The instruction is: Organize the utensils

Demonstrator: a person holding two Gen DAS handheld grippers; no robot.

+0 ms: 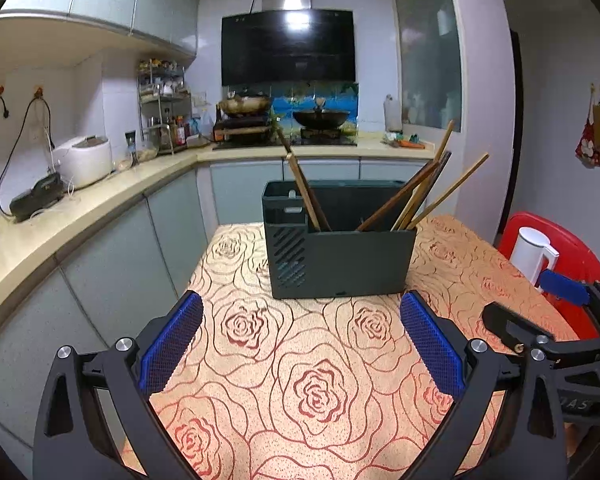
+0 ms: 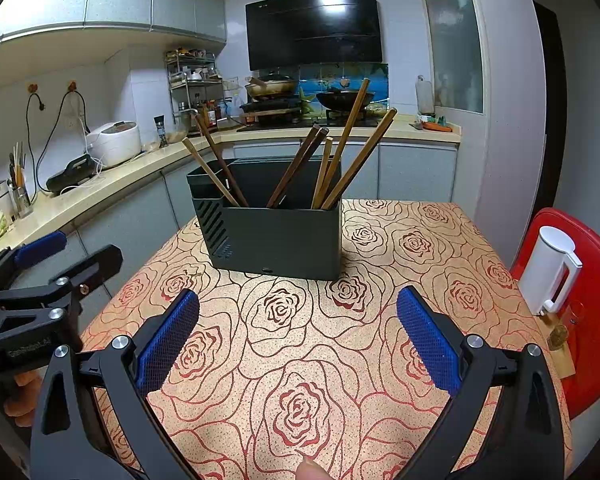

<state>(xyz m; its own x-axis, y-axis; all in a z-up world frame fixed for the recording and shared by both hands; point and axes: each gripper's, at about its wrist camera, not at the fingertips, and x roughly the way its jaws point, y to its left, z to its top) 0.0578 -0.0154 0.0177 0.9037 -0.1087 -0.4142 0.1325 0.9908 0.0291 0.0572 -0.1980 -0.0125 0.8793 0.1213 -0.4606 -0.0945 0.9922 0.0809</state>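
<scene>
A dark green utensil holder (image 1: 340,260) (image 2: 276,236) stands on the rose-patterned table (image 1: 300,360) (image 2: 300,340). Several wooden chopsticks (image 1: 416,196) (image 2: 324,168) lean inside it, two to the left (image 1: 306,196) (image 2: 216,172) and the others to the right. My left gripper (image 1: 302,344) hovers open in front of the holder with nothing between its blue pads (image 1: 172,344). My right gripper (image 2: 298,340) is open too, empty, a little short of the holder. Each gripper shows at the edge of the other's view: the right gripper (image 1: 540,312), the left gripper (image 2: 48,272).
A white kettle (image 1: 534,254) (image 2: 552,268) sits on a red stool (image 1: 568,248) (image 2: 592,300) right of the table. A counter (image 1: 100,208) with a rice cooker (image 1: 86,160) runs along the left; the stove with woks (image 1: 284,116) is behind. A fingertip (image 2: 310,470) shows at the bottom edge.
</scene>
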